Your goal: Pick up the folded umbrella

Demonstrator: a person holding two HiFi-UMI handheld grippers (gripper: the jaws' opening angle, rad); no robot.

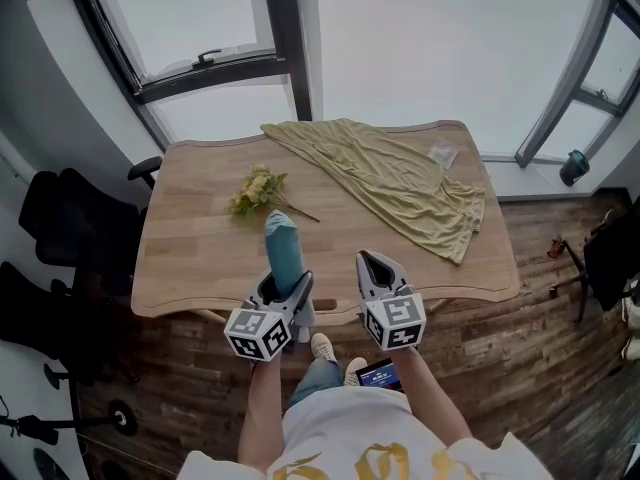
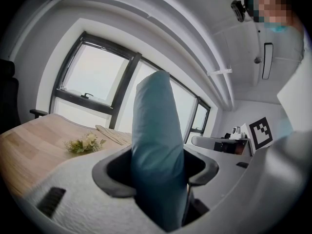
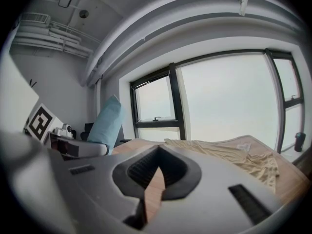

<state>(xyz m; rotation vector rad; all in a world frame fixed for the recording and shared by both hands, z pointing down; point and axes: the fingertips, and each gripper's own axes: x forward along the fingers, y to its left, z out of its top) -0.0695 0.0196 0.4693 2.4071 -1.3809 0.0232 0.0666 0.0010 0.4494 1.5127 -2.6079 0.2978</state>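
The folded umbrella (image 1: 283,246) is a teal, sleeved bundle standing up from my left gripper (image 1: 286,286) over the near edge of the wooden table (image 1: 190,258). In the left gripper view the umbrella (image 2: 155,130) fills the space between the jaws, and the left gripper (image 2: 155,168) is shut on it. My right gripper (image 1: 372,264) hovers just to the right at the same height, its jaws together with nothing in them. The right gripper view shows the right gripper (image 3: 155,175) with only a thin slit, and the umbrella (image 3: 105,123) off to the left.
A bunch of pale yellow flowers (image 1: 256,192) lies on the table beyond the umbrella. A yellow-green cloth (image 1: 400,183) is spread across the table's far right. Black office chairs (image 1: 70,233) stand at the left. Windows run behind the table.
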